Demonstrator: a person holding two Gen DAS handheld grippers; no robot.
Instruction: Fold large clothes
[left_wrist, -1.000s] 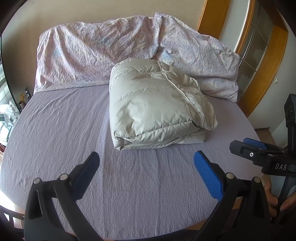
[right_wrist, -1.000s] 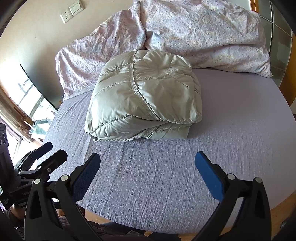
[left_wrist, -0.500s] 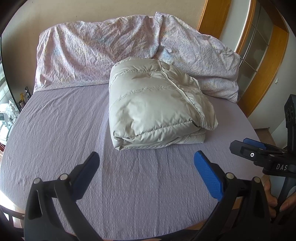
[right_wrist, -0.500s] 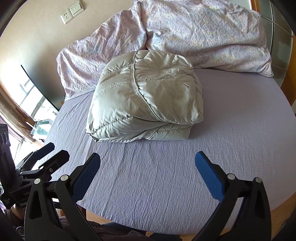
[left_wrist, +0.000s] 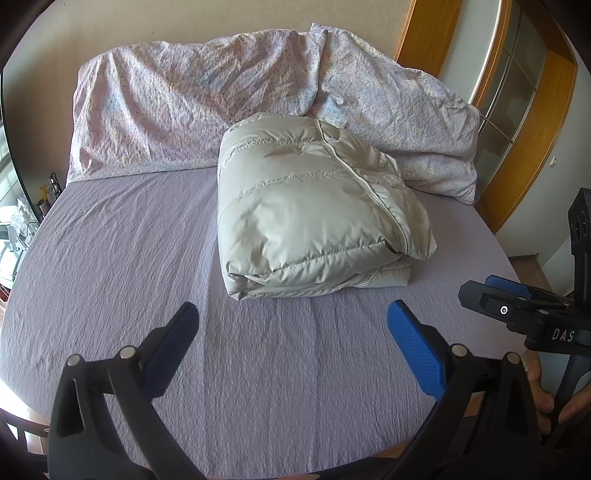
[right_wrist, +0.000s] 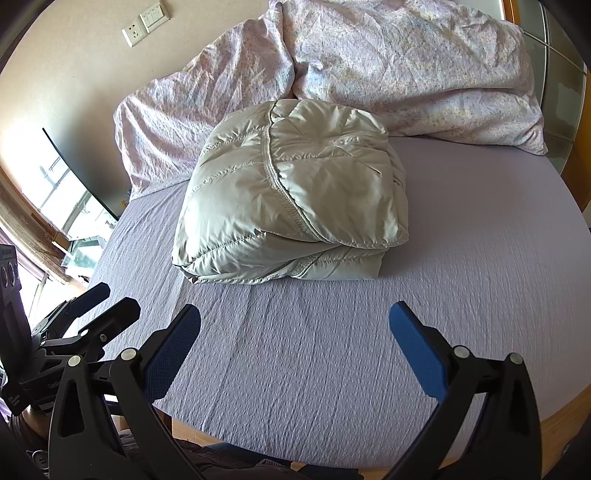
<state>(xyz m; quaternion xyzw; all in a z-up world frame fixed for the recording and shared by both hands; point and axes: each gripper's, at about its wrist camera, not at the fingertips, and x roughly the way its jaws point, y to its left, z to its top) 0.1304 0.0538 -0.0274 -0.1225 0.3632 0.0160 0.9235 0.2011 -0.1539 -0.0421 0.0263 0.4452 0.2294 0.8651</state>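
A pale grey quilted down jacket (left_wrist: 314, 214) lies folded into a thick bundle on the lilac bed sheet (left_wrist: 129, 258), its far side against the pillows. The right wrist view shows the same jacket (right_wrist: 291, 195) with its zip seam running across the top. My left gripper (left_wrist: 291, 336) hangs open over the bare sheet, short of the bundle, with nothing between its blue pads. My right gripper (right_wrist: 293, 336) is open too, equally far back near the bed's front edge. Each gripper also shows in the other's view: the right gripper (left_wrist: 517, 299) and the left gripper (right_wrist: 96, 310).
Two floral pillows (left_wrist: 184, 99) lean on the wall behind the jacket. A wooden-framed glass door (left_wrist: 517, 92) stands at the right, a window (right_wrist: 62, 206) at the left. A hand (left_wrist: 546, 391) grips the right tool's handle. Wall sockets (right_wrist: 144, 22) sit above the bed.
Both grippers have drifted very slightly; the jacket sits a touch lower and further right in the right wrist view. Nothing was taken hold of or let go.
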